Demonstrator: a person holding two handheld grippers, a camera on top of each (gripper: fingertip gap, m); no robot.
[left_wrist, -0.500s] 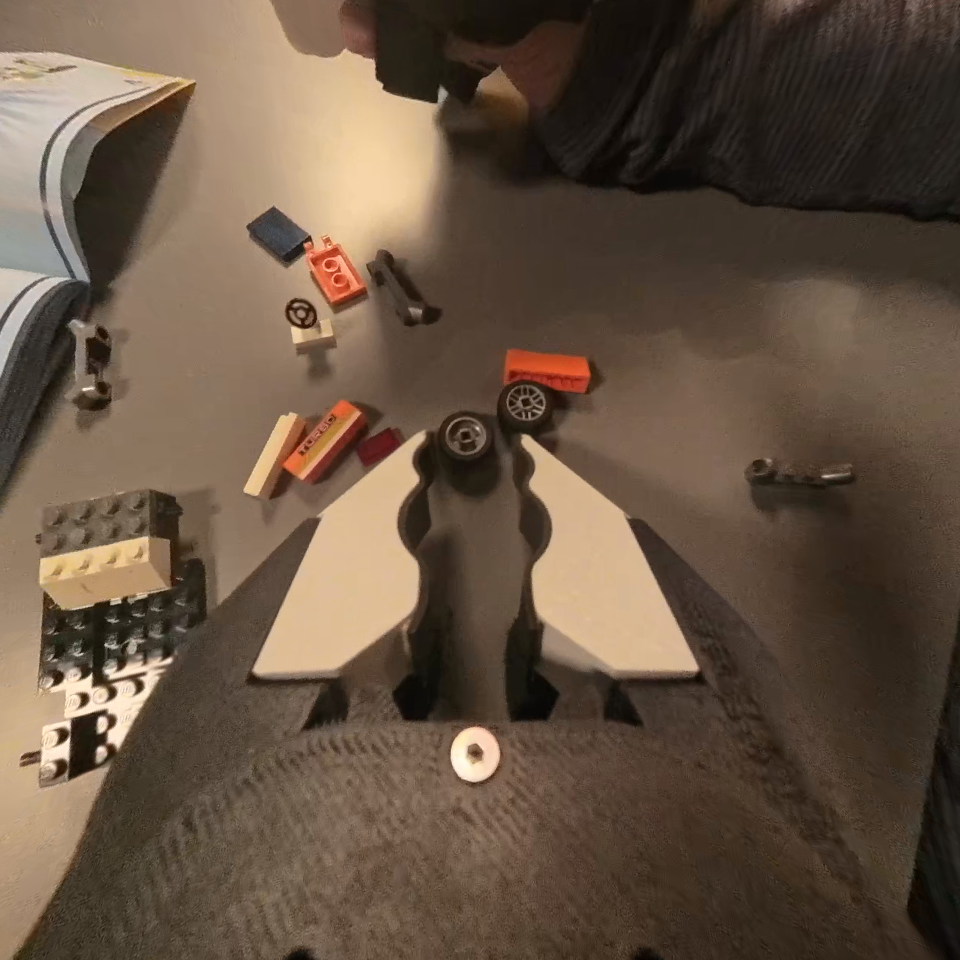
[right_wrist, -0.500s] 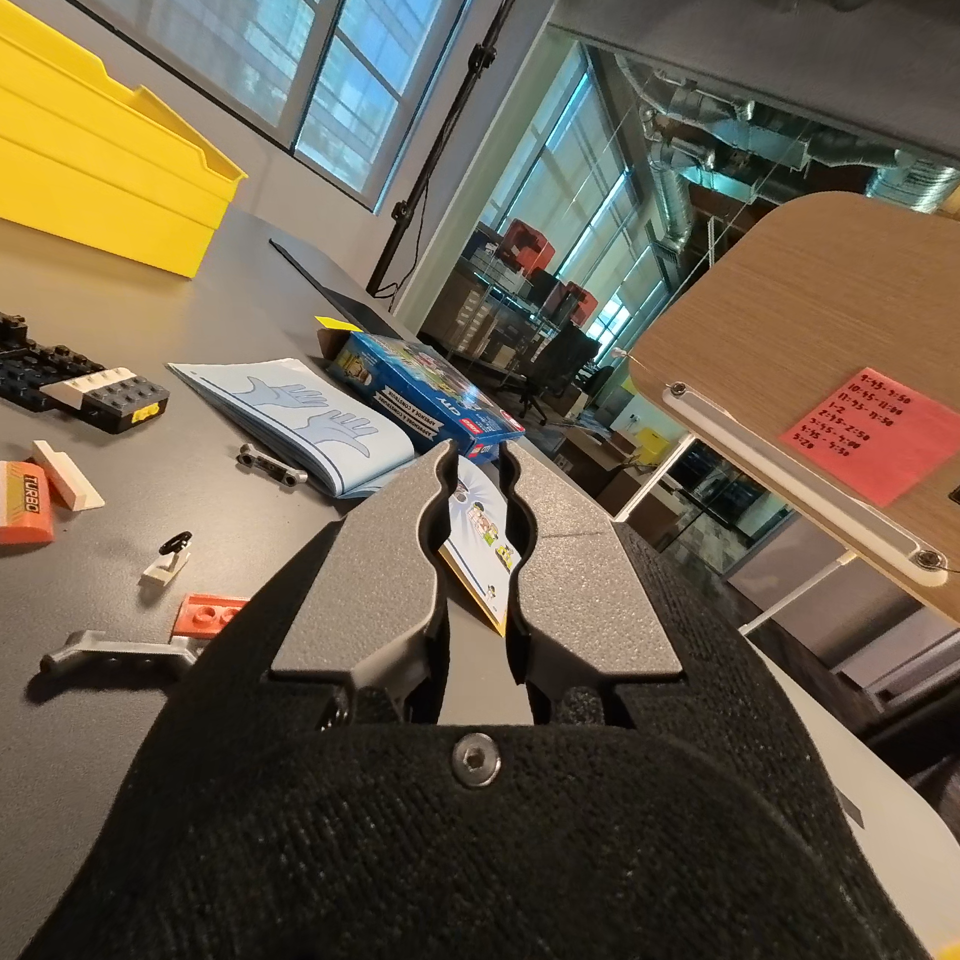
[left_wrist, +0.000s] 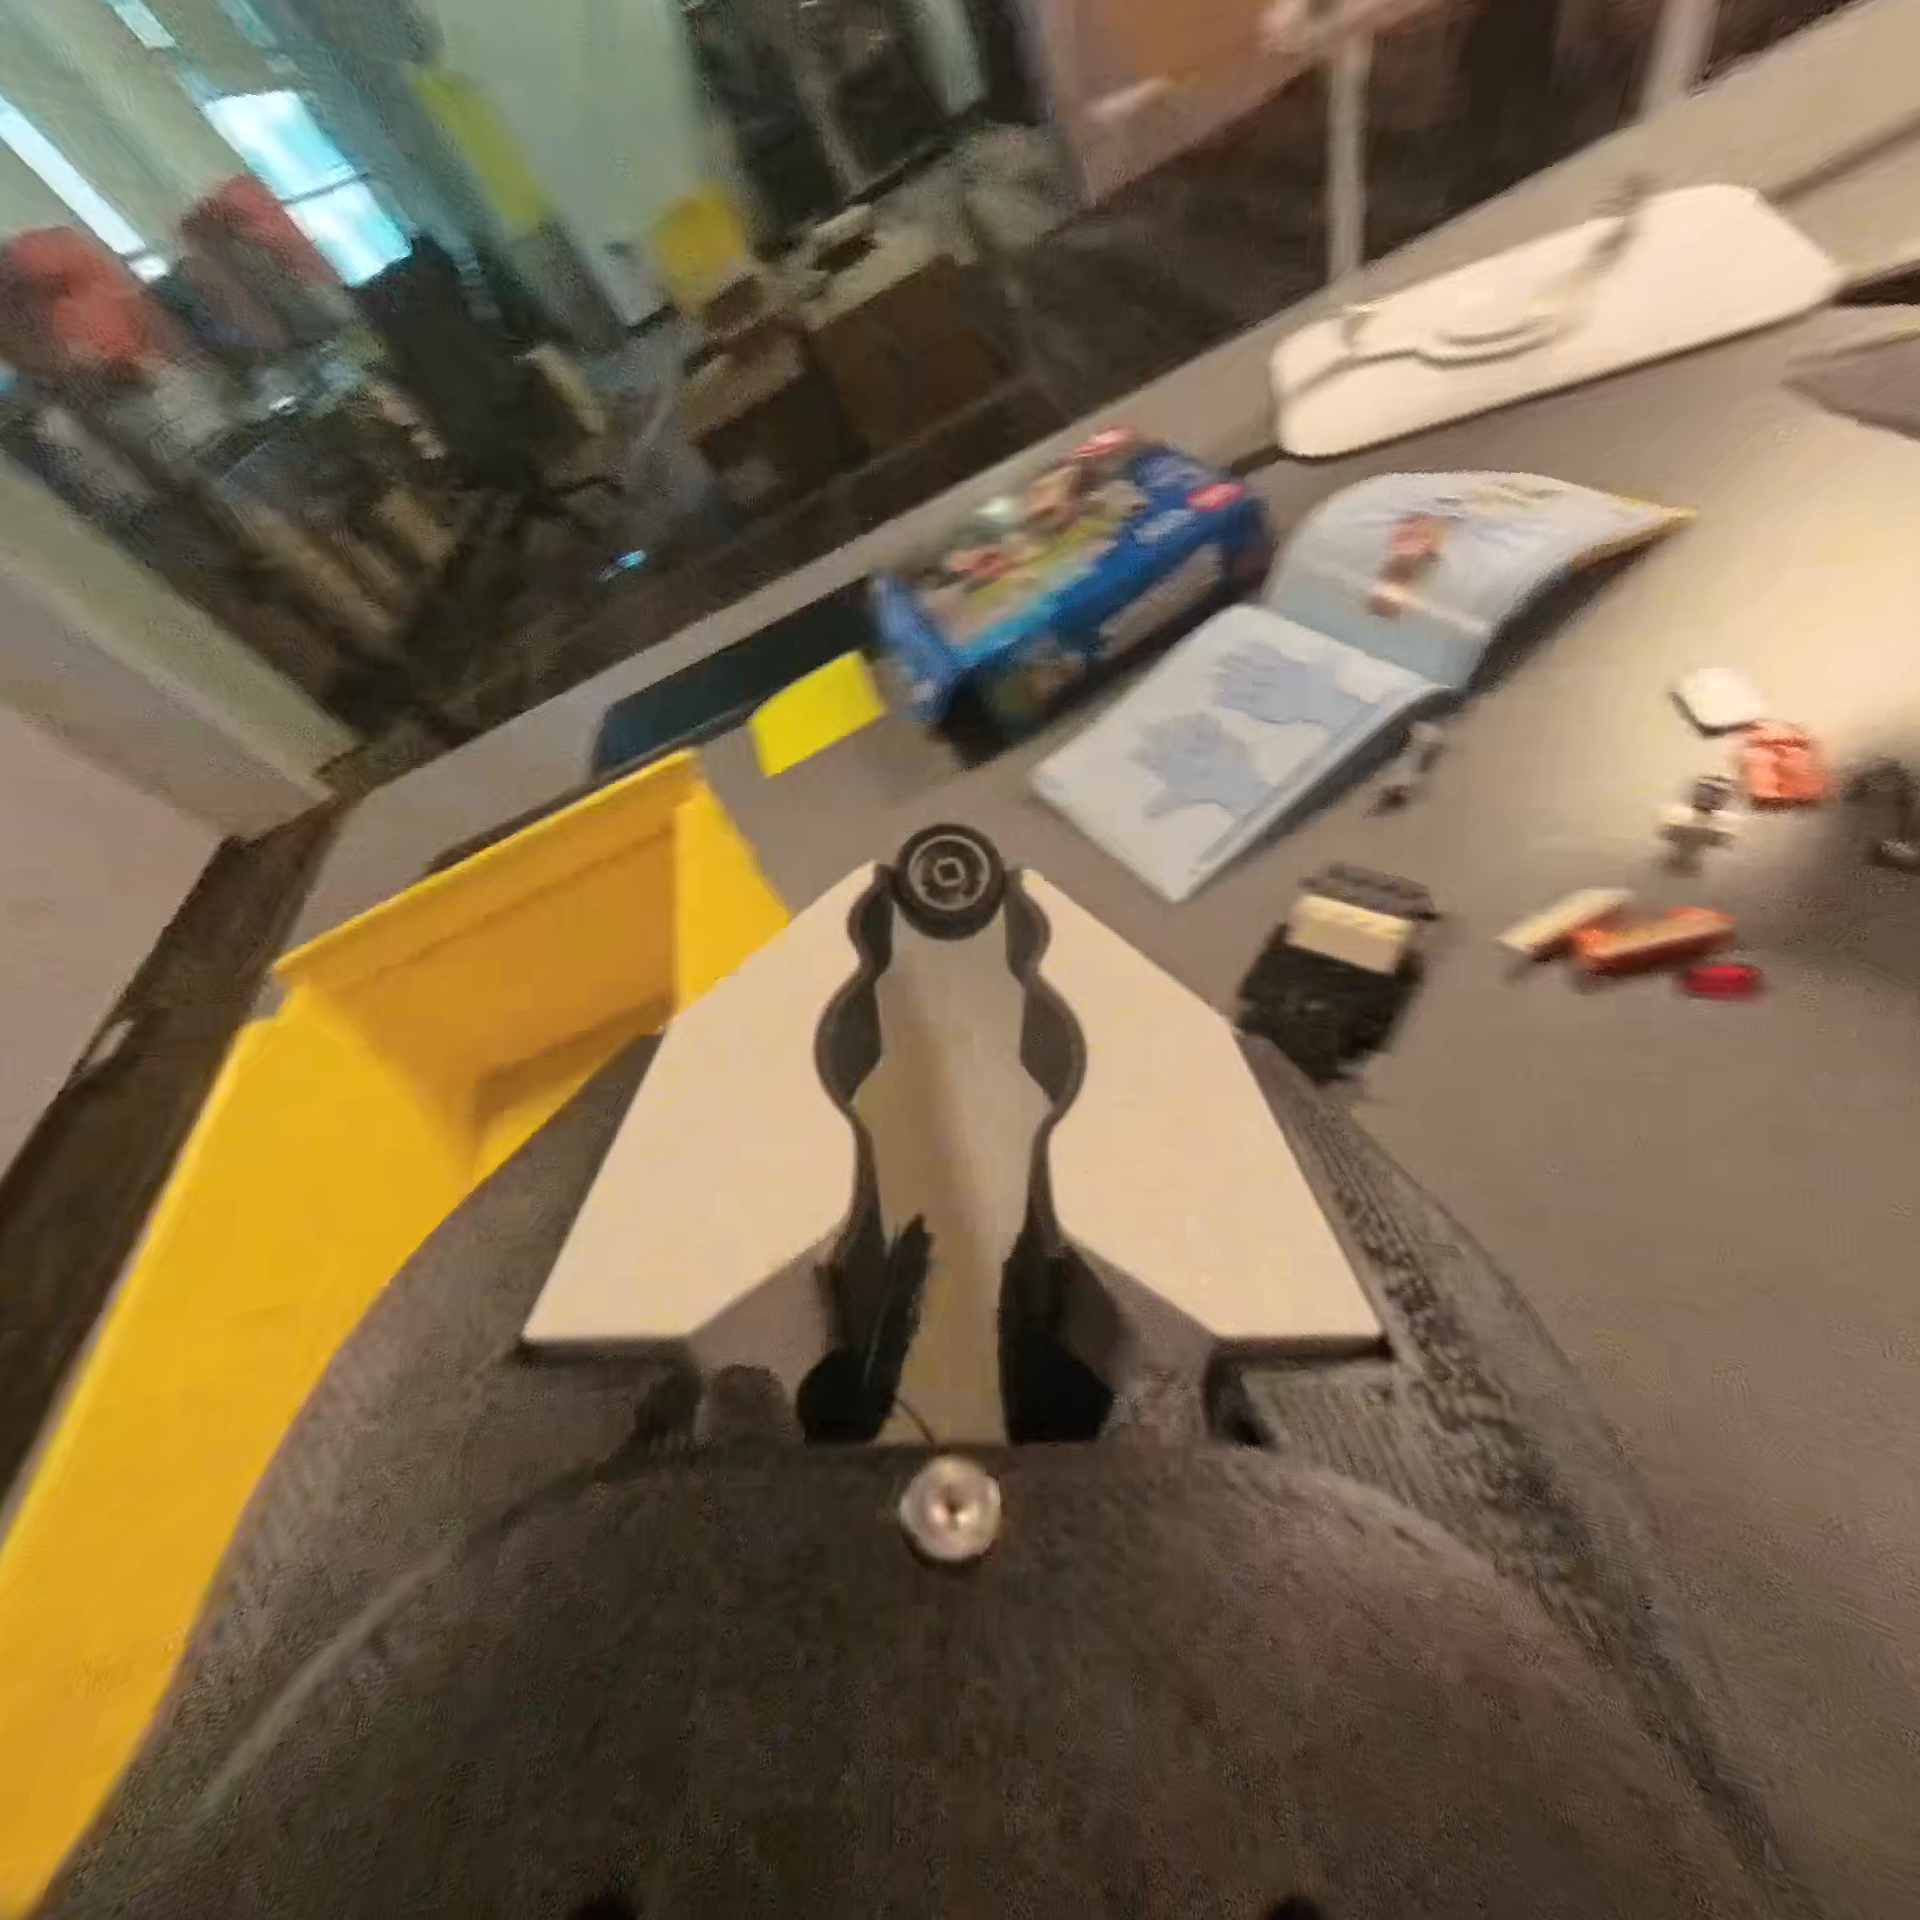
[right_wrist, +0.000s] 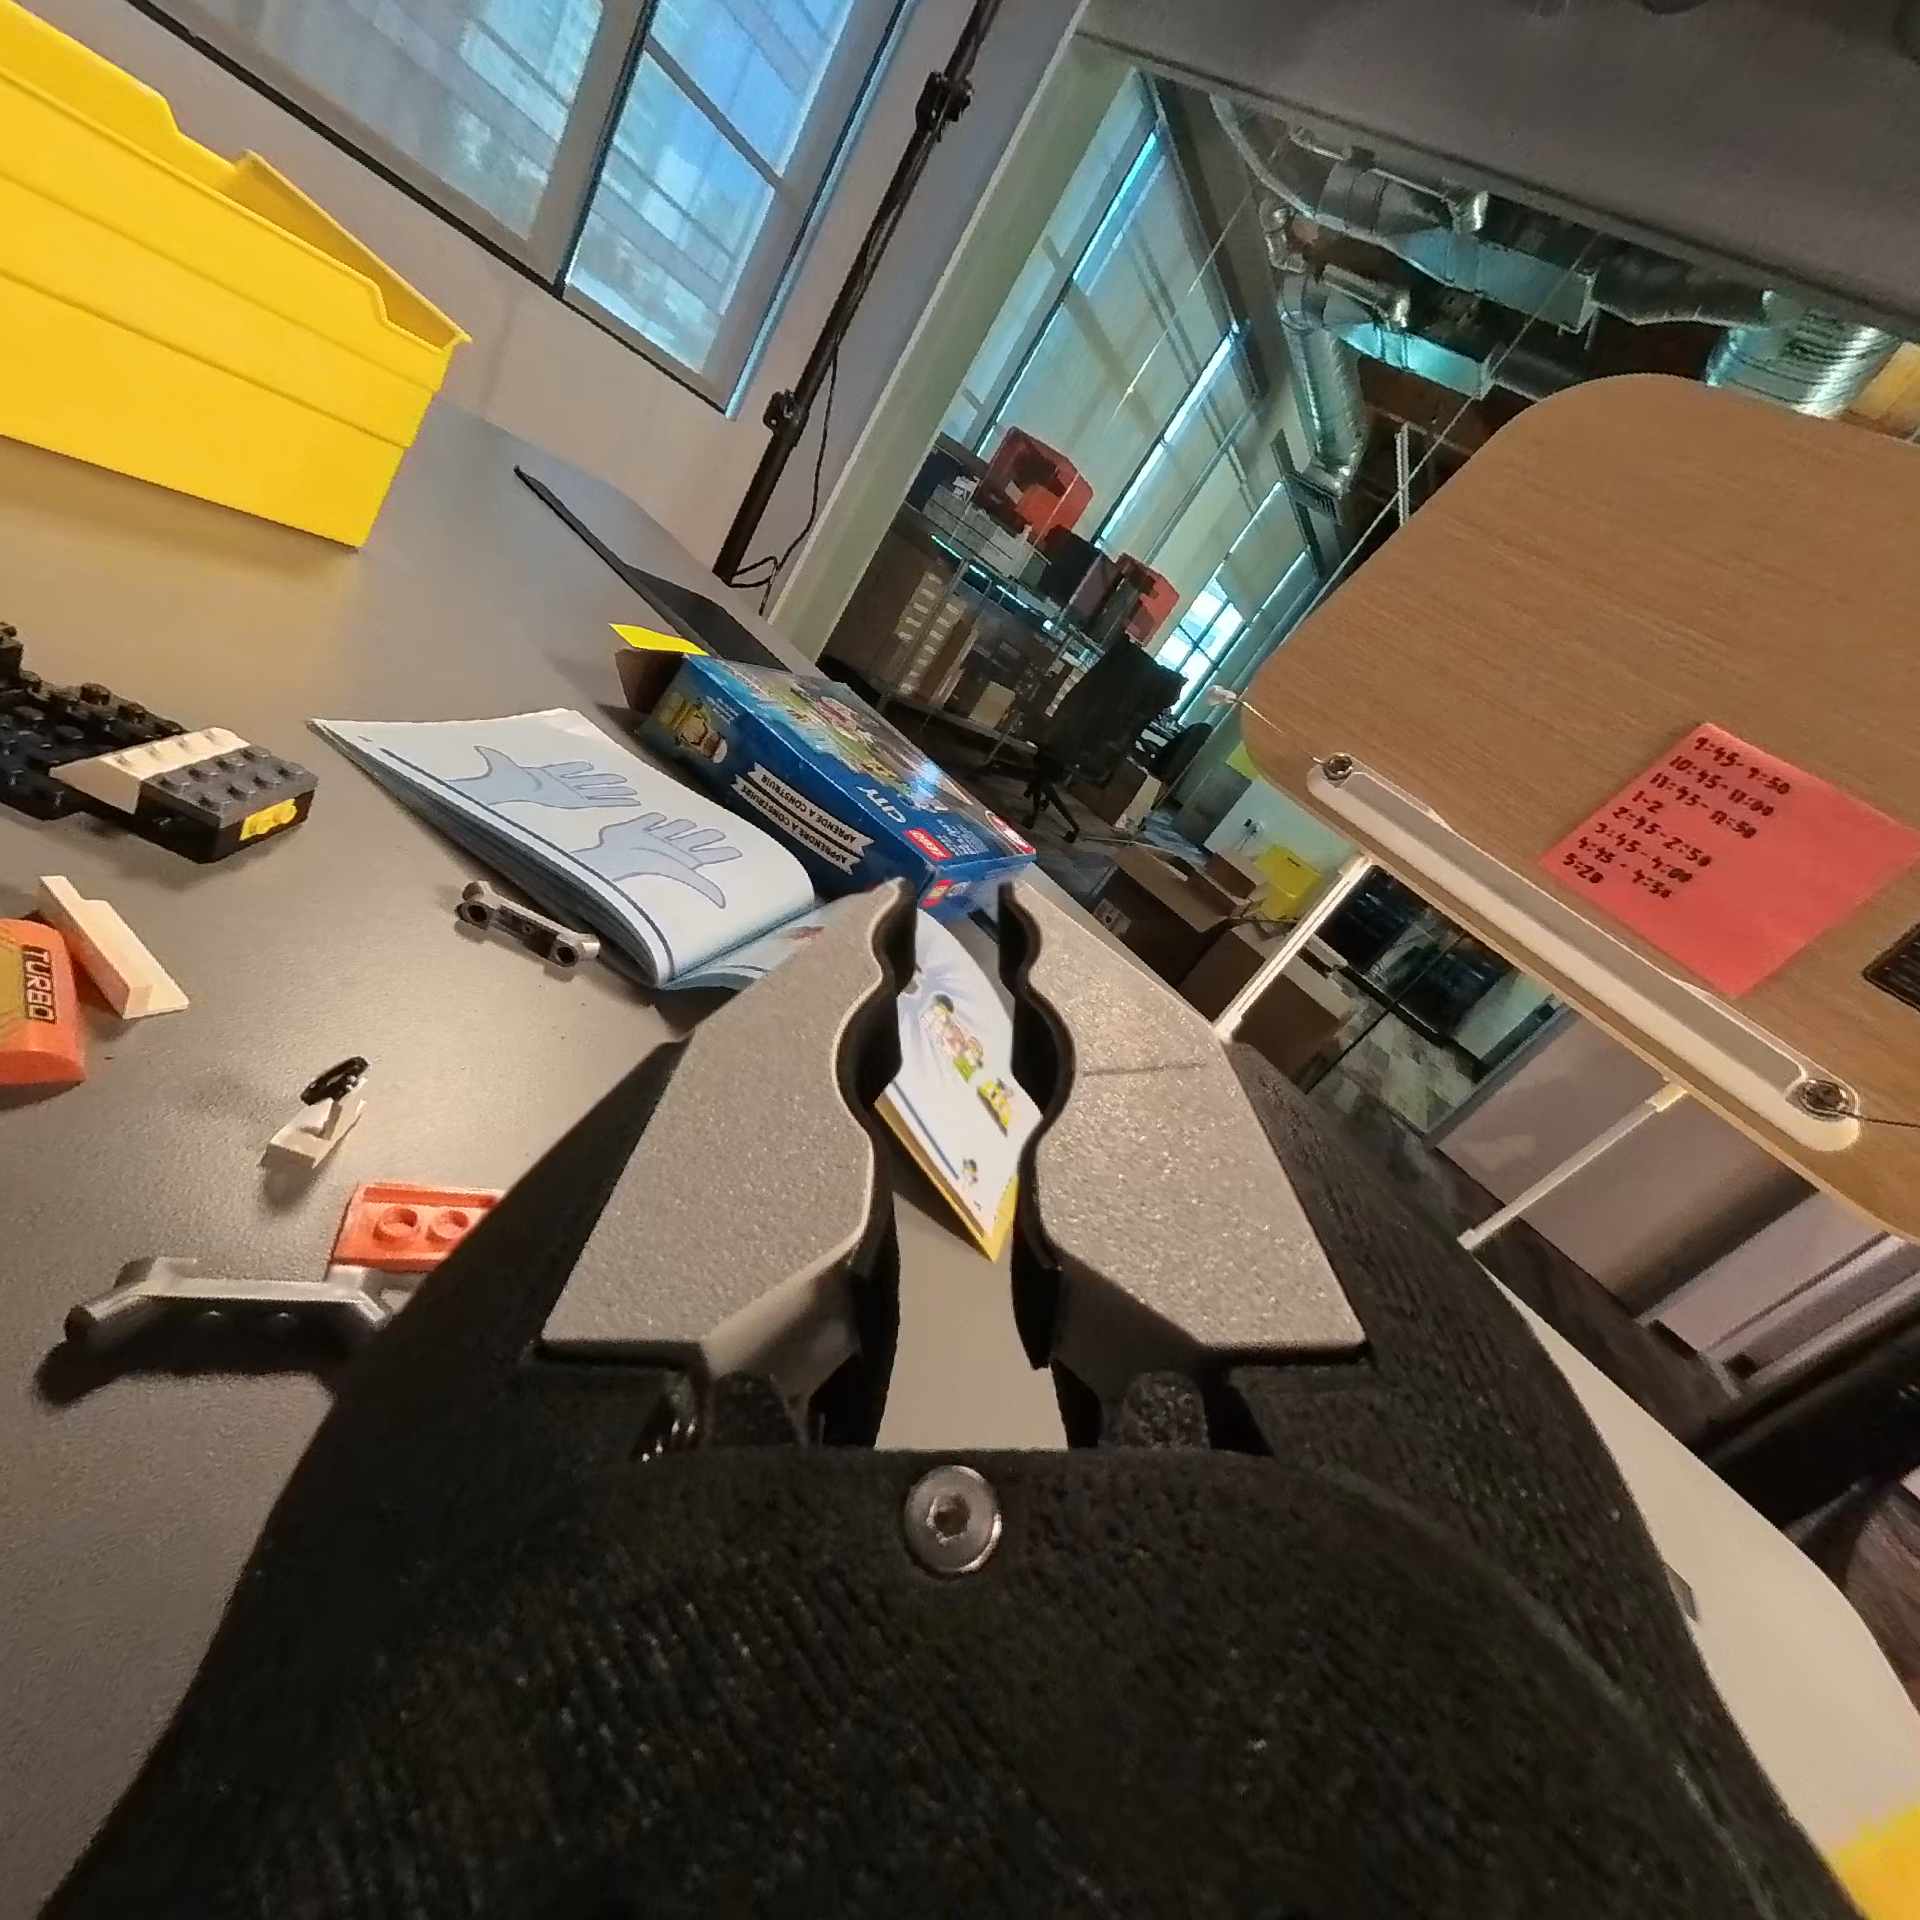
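Yellow bin beside left gripper clamping black wheel; right jaws apart.

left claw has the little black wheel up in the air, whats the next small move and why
Probably ease the left claw leftward until it is above the open yellow plastic bin. The small black rubber wheel with a grey hub sits pinched at the fingertips, off the grey table, and the bin lies just to the left and below. This is only a guess, since the view is blurred.
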